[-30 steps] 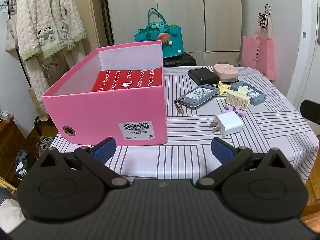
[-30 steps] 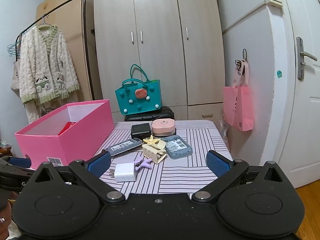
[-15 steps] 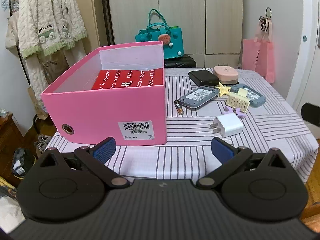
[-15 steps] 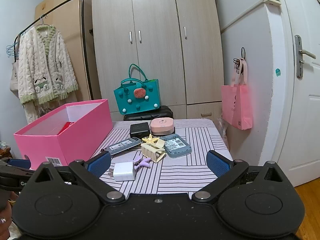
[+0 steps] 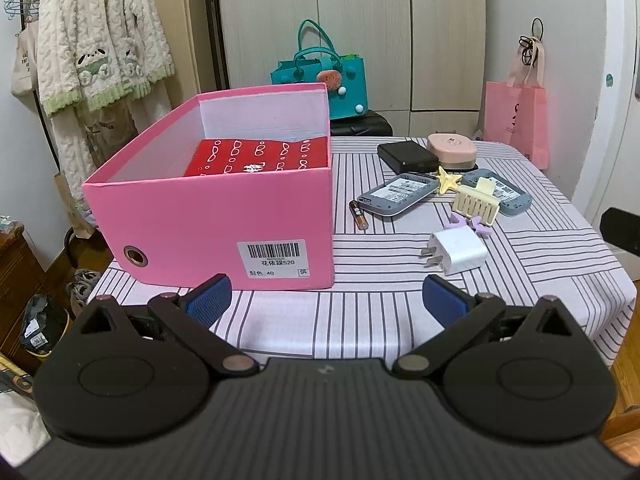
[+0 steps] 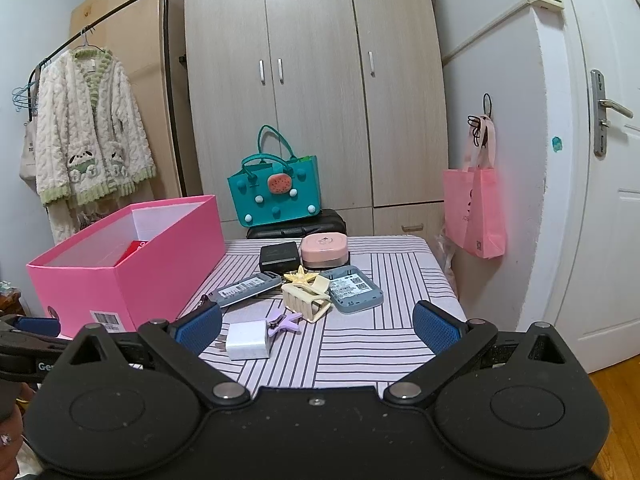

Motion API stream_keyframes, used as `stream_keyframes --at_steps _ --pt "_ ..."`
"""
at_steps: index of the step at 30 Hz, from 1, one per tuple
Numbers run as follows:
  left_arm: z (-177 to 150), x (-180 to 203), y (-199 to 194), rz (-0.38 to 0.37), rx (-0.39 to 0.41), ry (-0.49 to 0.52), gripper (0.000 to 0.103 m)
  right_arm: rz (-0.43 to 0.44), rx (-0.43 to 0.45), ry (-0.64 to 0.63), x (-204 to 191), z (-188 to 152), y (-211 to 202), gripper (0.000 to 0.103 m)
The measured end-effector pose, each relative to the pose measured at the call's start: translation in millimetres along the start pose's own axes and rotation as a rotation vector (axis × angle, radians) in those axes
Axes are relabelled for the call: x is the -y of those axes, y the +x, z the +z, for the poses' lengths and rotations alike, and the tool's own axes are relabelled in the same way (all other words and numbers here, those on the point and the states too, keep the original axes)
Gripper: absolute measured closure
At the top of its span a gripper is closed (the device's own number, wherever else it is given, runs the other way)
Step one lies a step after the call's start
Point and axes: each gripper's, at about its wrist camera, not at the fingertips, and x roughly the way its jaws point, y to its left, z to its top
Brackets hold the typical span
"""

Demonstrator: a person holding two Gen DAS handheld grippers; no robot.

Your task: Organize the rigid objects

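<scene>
Below, I list each view as I read it from my remote station.

Left wrist view, left gripper (image 5: 326, 298): I see its blue pads spread wide apart, holding nothing, poised above the near edge of the striped table (image 5: 376, 312).
Left wrist view, pink box (image 5: 216, 220): open-topped, standing on the table's left part, directly ahead of the left pad; a red patterned box (image 5: 256, 156) lies inside it.
Left wrist view, loose items: a white charger (image 5: 460, 251) lies closest to my right pad; a purple clip (image 5: 468, 224) touches its far side; a cream hair claw (image 5: 478, 202) sits just beyond, between two grey devices (image 5: 402, 194); a small battery (image 5: 357, 214) lies beside the box.
Left wrist view, far items: a black case (image 5: 406, 156) and a pink case (image 5: 452, 148) sit side by side near the table's back edge; a yellow star clip (image 5: 448, 179) lies in front of them.

Right wrist view, right gripper (image 6: 318, 330): I see the fingers parted fully, empty, with the white charger (image 6: 248, 340) lying between them on the table, nearer the left pad.
Right wrist view, pink box (image 6: 132, 268): to the left, well apart from the clustered small items.
Right wrist view, left gripper (image 6: 32, 326): only a sliver shows at the left edge.
</scene>
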Motion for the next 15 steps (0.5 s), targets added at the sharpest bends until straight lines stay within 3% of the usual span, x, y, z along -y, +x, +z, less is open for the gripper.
stream_keyframes --at_steps 15 --pt "-0.8 2.1 1.4 -0.005 -0.005 0.01 0.0 -0.002 -0.009 -0.003 1.4 0.3 1.6 0.0"
